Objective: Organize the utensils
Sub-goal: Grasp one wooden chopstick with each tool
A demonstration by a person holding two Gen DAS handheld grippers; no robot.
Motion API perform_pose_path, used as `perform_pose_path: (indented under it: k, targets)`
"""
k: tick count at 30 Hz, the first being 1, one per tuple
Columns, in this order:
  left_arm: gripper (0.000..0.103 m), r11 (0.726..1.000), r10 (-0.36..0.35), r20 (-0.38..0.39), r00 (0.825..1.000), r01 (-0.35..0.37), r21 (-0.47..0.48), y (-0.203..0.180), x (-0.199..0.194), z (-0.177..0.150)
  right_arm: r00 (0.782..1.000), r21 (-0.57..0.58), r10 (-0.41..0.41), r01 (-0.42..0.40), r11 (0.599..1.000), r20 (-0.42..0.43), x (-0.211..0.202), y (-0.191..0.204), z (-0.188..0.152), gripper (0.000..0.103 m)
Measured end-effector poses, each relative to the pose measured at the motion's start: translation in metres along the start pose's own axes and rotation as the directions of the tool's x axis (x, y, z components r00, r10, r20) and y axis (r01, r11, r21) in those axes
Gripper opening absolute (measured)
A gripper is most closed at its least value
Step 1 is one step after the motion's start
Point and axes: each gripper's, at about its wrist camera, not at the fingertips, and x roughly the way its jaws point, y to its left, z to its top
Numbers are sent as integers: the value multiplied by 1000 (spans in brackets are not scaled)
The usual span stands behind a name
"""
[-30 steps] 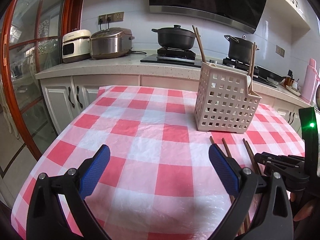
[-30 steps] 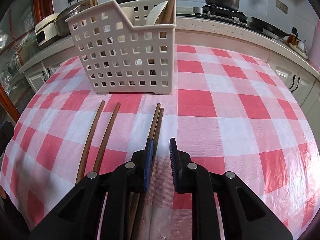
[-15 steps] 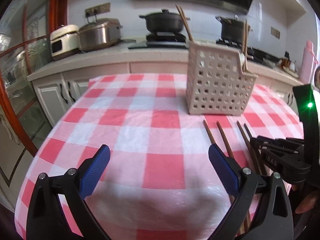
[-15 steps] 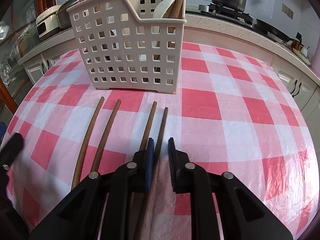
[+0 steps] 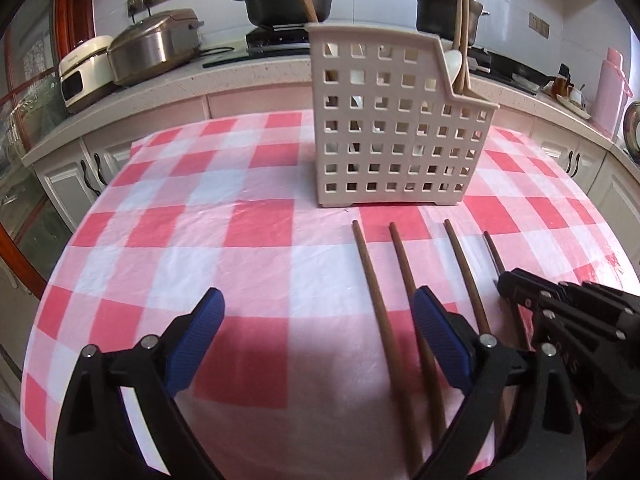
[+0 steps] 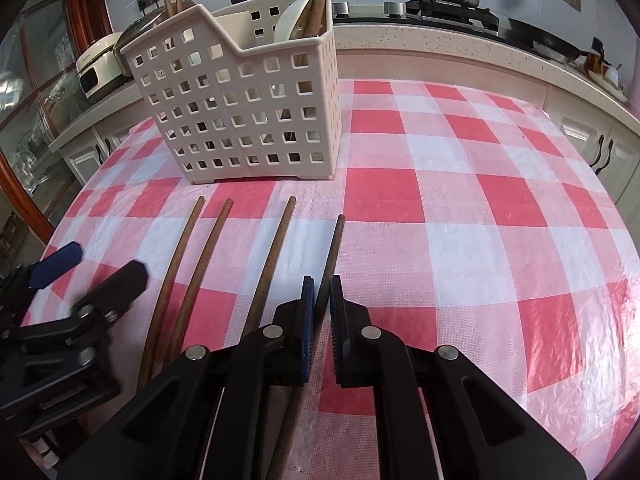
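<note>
Pads of the right gripper (image 6: 321,308) pinch the rightmost chopstick (image 6: 330,258), whose long axis points straight ahead toward the basket (image 6: 240,112). Left gripper (image 5: 316,340), jaws wide and just narrowing, straddles the leftmost chopstick (image 5: 370,284).

On the checked tablecloth (image 6: 460,208) four chopsticks (image 6: 218,248) lie side by side before the perforated utensil basket (image 6: 240,108), which holds upright chopsticks and a spoon, with the counter (image 6: 440,40) and its pots behind.

Checked tablecloth (image 5: 256,236) — caddy (image 5: 392,140), chopsticks (image 5: 380,312)
</note>
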Motion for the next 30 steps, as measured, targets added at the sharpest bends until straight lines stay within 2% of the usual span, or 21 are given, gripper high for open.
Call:
perform_pose_path:
  k: [11,18,30]
  targets:
    - [63,1000,15,-75,997,-13,22,-14,29,7,1000,11,14,-14,1000,1,0,-3,0,8]
    - [54,1000,-5,-92,996,7,21,-14,33,7,1000,13,17,-17,1000,1,0,-3,0,8]
    - [54,1000,-21,-95,995,22,10,-13,34,7,1000,-1,-1,1,1000,0,0,0,0,8]
